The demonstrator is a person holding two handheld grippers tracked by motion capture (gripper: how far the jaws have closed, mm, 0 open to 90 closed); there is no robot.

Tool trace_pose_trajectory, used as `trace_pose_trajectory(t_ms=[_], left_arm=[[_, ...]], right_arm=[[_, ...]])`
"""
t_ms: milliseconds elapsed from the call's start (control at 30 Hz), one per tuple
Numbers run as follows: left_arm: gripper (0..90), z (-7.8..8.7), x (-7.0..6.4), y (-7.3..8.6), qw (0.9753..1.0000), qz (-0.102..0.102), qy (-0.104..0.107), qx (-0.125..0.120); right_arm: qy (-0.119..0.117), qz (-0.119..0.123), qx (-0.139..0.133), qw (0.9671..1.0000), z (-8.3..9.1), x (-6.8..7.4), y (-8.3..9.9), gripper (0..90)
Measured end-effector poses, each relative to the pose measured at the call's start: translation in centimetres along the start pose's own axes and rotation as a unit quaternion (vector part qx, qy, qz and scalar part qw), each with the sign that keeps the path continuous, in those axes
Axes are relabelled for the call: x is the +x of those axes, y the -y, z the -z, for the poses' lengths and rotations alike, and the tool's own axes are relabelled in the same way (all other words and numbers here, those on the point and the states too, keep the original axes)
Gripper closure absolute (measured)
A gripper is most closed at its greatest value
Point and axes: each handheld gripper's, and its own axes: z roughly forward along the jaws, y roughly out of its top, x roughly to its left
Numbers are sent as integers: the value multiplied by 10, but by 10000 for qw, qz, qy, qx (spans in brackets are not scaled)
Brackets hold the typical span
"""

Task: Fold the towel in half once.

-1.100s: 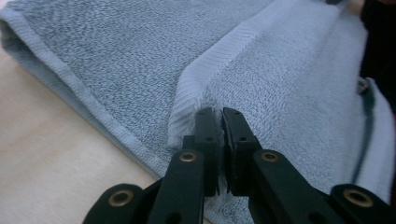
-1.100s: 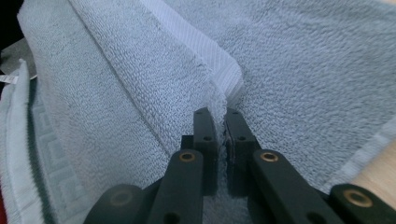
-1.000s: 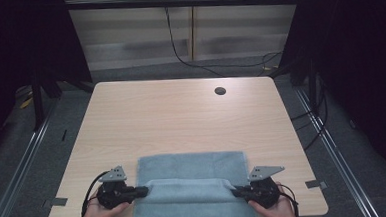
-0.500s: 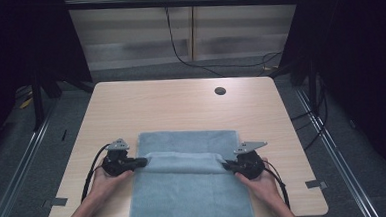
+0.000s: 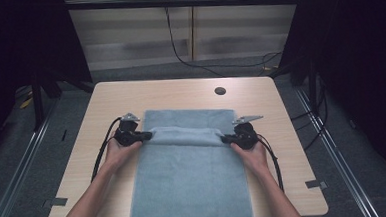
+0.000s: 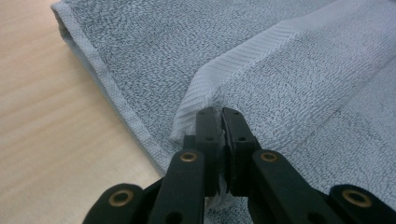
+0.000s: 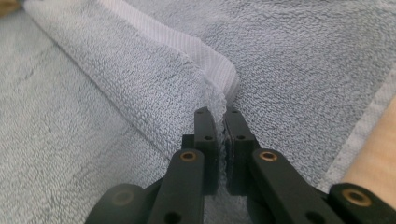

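Note:
A pale blue-grey towel (image 5: 189,179) lies along the middle of the wooden table (image 5: 292,128), its near end hanging over the front edge. A folded-over hem runs across it between the two grippers. My left gripper (image 5: 147,136) is shut on the left corner of that hem (image 6: 205,93), held just above the lower layer. My right gripper (image 5: 225,139) is shut on the right corner of the hem (image 7: 219,74). Both corners are pinched between the black jaws, with towel (image 7: 93,116) spread beneath.
A round dark cable hole (image 5: 220,91) sits in the table near its far edge. Bare wood (image 6: 56,140) lies to the left of the towel and to the right of it (image 7: 378,154). Cables trail from both grippers toward the front edge. Black frames and curtains surround the table.
Both grippers have moved away from the person toward the far edge, carrying the towel's hem forward over the lower layer. More of the towel now lies on the near half.

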Motion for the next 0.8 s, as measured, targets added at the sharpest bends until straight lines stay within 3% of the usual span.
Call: trace_pose_trajectory(t_ms=[33,100,300,433,500,633,800], left_arm=[[861,-1,3,0,9999,133,12,-61],[862,-3,6,-2,9998,166,7,-99],[861,-10,12,-10,9997,214,-98,-90],[861,-16,13,-18,9995,180,-241,-45],[861,-17,16,-19,9995,239,-224,-48],[863,-12,20,-18,9985,525,-6,-154],[864,6,17,-25,9978,434,151,-480]], right_arm=[[3,-65,-50,10000,-3,-2,-2,863],[30,-144,-103,9998,-6,-6,-4,863],[263,-128,-73,9995,-14,-8,-14,863],[370,-304,-85,9988,-19,-15,-20,863],[450,-390,-109,9982,-23,-17,-24,863],[394,-419,-80,9983,-22,-20,-27,864],[165,-498,-425,9977,-7,-24,-33,864]])
